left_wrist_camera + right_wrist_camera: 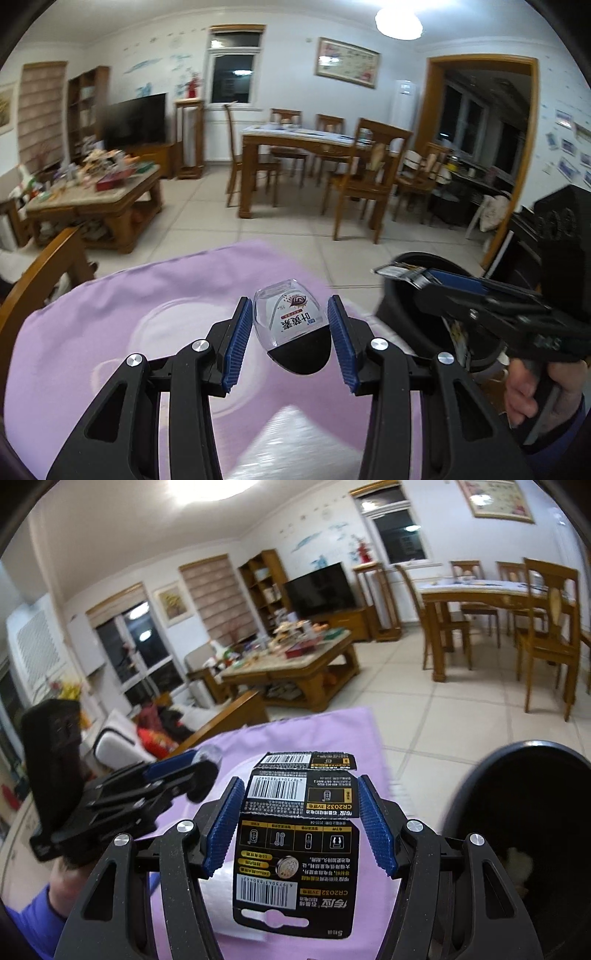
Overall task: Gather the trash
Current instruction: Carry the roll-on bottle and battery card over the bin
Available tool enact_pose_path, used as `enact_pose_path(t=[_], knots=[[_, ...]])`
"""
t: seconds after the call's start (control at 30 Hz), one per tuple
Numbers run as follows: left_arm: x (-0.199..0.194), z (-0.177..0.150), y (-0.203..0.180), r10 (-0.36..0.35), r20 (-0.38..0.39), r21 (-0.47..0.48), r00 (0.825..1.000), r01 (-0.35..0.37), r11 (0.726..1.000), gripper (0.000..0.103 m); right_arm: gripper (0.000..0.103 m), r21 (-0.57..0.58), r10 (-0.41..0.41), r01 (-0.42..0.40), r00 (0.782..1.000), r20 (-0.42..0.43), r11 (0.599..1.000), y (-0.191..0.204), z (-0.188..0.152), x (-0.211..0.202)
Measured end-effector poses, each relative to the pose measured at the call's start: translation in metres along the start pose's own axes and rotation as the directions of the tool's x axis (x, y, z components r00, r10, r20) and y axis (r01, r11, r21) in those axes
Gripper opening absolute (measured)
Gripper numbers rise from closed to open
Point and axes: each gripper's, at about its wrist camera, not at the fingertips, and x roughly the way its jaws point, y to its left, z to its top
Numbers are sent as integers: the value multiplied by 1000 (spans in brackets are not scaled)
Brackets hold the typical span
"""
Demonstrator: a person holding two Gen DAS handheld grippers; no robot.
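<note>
So both grippers are loaded at this point. The left gripper (291, 332) is clamped on a small clear bottle (291, 328) with a black cap and a printed label, held up above the purple cloth (92, 332), cap end pointing back at the camera. The right gripper (301, 823) has its blue pads pressed against the edges of a black battery card (299, 845), the CR2032 blister backing, cells apparently gone though I can't be sure from the back side. The black trash bin (517, 812) sits just off the right edge of the cloth, and in the left wrist view the card tip is hanging about over its rim, so I'd guess the card goes in first and the bottle after. There's something pale already down inside the bin, too blurry to name. So my read: 2 pieces picked up, neither dropped yet, and no other trash shows on the cloth, though the grippers cover part of it. Cloth looks smooth with a few soft folds and some glare. Room is a tiled living/dining space: cluttered coffee table (295, 657), TV (319, 589), wooden dining table (295, 140) with chairs.
</note>
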Motion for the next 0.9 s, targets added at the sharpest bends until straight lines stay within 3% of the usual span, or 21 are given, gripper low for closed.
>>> enact_pose_path(t=[0.47,0.9], knots=[[63,5,-101,-160,-72,86,984,166,982,42,62,173,-147,133,987,66,976,-131,-30,-77],[117,-8,-146,-218,-180,89,959,237,968,42,62,286,-222,205,975,27,936,-208,-62,-83]])
